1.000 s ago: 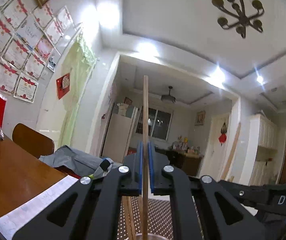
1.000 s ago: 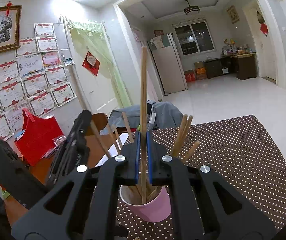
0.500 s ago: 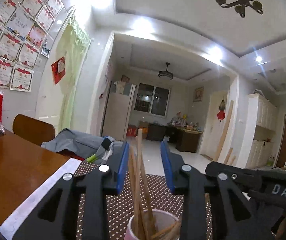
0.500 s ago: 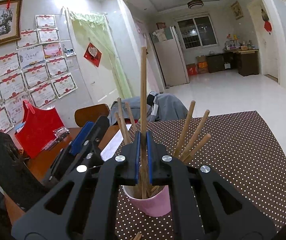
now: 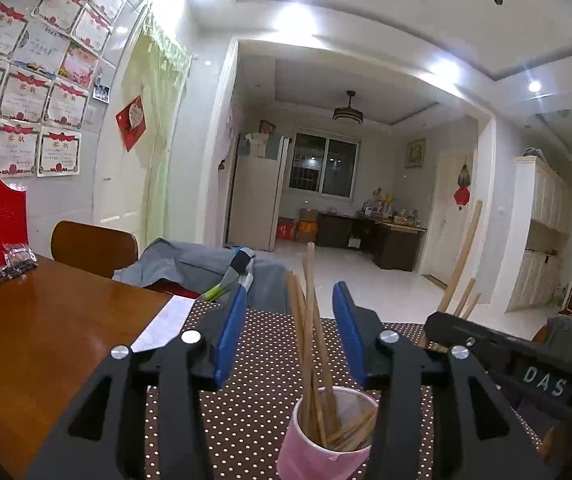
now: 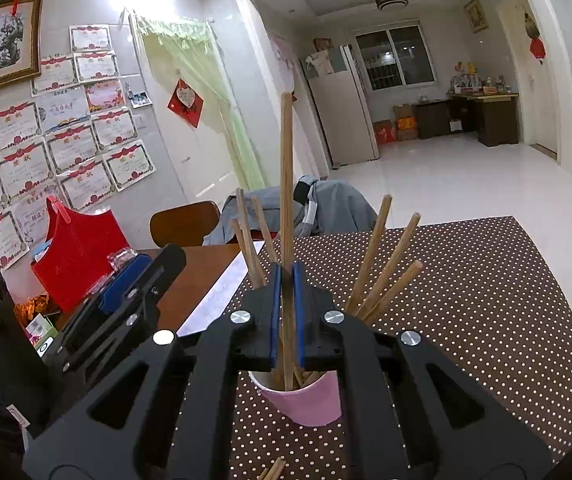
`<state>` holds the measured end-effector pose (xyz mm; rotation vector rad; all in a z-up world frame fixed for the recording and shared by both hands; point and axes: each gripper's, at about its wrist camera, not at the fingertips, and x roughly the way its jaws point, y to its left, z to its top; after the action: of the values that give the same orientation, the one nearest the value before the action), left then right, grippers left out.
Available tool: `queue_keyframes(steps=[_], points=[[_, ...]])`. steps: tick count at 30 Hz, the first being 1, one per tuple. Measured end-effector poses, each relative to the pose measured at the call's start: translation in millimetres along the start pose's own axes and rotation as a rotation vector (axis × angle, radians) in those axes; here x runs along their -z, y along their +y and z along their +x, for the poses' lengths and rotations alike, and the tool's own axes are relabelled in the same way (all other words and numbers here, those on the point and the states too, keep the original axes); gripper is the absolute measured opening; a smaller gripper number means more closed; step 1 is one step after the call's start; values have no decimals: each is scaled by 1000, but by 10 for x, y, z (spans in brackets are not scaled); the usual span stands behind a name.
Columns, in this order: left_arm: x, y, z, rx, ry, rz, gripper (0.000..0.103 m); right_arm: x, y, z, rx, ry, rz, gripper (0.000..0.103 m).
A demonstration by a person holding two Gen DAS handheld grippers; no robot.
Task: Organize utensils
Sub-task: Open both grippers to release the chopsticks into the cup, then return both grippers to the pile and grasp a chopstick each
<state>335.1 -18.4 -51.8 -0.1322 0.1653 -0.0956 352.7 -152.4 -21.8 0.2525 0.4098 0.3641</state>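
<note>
Pinching one wooden chopstick (image 6: 287, 184) upright between the blue pads of my right gripper (image 6: 286, 312), I have its lower end already inside the pink cup (image 6: 306, 400) — held vertical, I judge, so it can slide straight down among the others rather than catch on the rim. My left gripper (image 5: 288, 330) sits just behind the same cup (image 5: 322, 436) with its jaws spread wide and nothing between the pads; the bundle of chopsticks (image 5: 310, 340) standing in the cup rises through the gap without touching either pad, as far as I can tell. That gripper is spread, I think, to stay clear of the sticks while the other hand works. The sticks in the cup fan outward, some leaning left, three leaning right (image 6: 386, 264), because the cup is wider than the bundle and they rest against its rim. The cup stands on the brown dotted tablecloth (image 6: 486, 300), and at the bottom edge of the right view a couple of loose chopsticks (image 6: 271, 470) lie on the cloth, so I judge the sorting is not finished. Beyond the cloth are the bare wooden table (image 5: 45, 332) and a red bag (image 6: 77, 256).
</note>
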Motion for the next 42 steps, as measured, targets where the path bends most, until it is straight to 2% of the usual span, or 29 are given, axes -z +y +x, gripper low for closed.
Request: queue_keyframes(steps=[6, 8, 9, 10, 11, 12, 19, 23, 33, 37, 42], points=[[-45, 41, 0, -21, 2, -6, 52, 0, 4, -5, 19, 2, -1, 8], [-75, 79, 0, -28, 3, -18, 55, -5, -11, -25, 26, -5, 4, 12], [-89, 103, -10, -26, 2, -27, 56, -9, -16, -38, 29, -10, 7, 22], [-98, 120, -20, -28, -2, -34, 57, -9, -20, -45, 30, -14, 9, 36], [-114, 142, -33, -31, -7, -40, 57, -10, -21, -58, 34, -23, 11, 45], [-127, 157, -37, -33, -10, -44, 57, -12, -19, -66, 39, -30, 10, 48], [-154, 204, -69, -26, 21, -70, 57, -17, -17, -141, 57, -51, 3, 48], [-140, 226, -159, -28, 40, -35, 57, 19, -78, -263, 80, -61, 28, 48], [-64, 265, -501, 11, 151, -34, 57, 213, 25, -666, 115, -21, 23, 48], [42, 274, -645, 39, 231, -12, 57, 383, 70, -808, 129, 14, 13, 48], [341, 245, -717, 56, 410, 63, 57, 723, 62, -904, 143, 94, 19, 48]])
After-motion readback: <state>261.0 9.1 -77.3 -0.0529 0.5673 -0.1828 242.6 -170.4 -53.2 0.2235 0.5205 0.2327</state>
